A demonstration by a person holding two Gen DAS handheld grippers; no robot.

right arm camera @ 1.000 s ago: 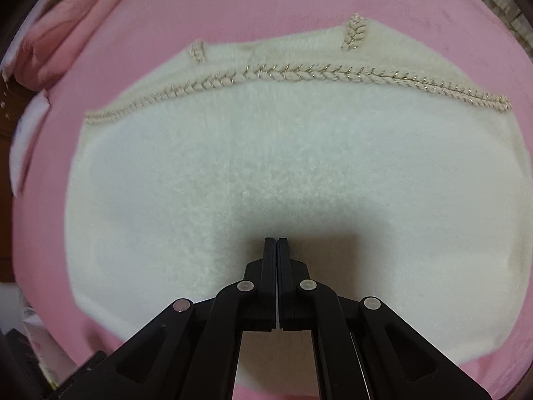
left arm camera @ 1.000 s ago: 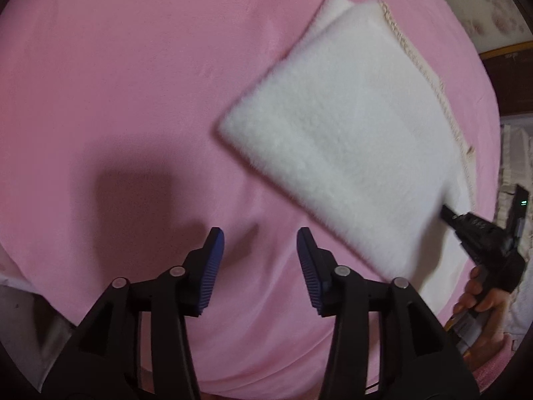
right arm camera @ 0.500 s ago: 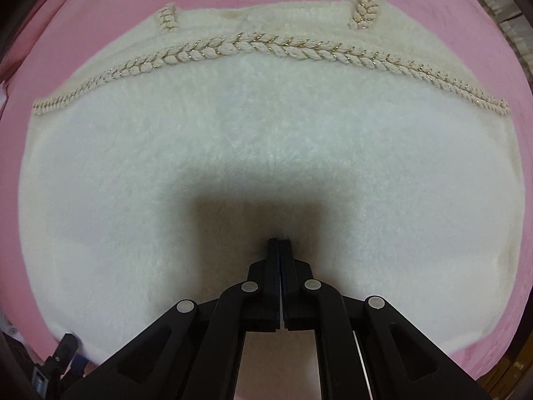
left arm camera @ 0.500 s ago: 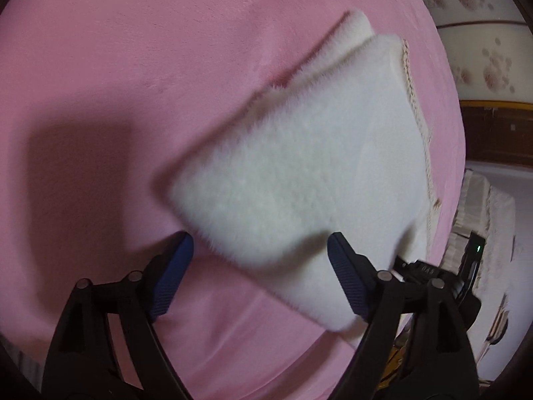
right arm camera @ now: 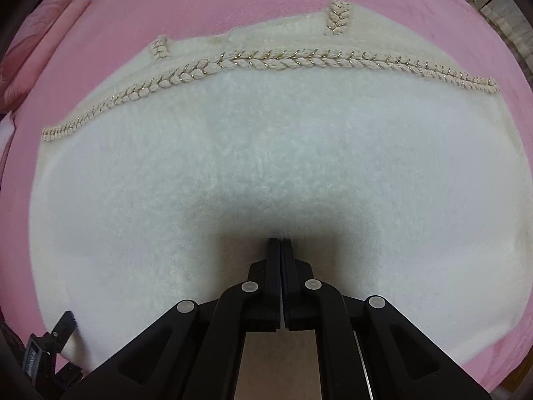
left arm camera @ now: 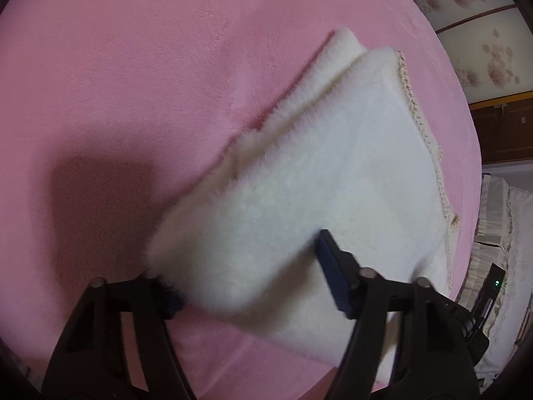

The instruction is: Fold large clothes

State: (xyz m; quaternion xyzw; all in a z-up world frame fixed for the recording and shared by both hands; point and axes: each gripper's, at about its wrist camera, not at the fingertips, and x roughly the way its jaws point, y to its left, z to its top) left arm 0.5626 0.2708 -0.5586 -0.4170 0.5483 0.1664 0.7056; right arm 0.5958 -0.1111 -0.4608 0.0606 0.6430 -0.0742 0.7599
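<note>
A folded white fluffy garment with braided cream trim lies on the pink bed cover. My left gripper is open, its jaws straddling the garment's near corner; the left finger is mostly hidden under the fleece and the blue-padded right finger lies on top. In the right wrist view the garment fills the frame, with the braid along its far edge. My right gripper is shut, its tips pressed onto the fleece with nothing between them.
A pink pillow or rolled blanket lies at the far left. A wall panel with flower pattern and a white lace-covered surface stand beyond the bed's right edge. The left gripper shows at the garment's corner.
My left gripper has moved forward from the bare pink cover until its open jaws straddle the garment's corner. My right gripper stays shut and has lowered onto the fleece.
</note>
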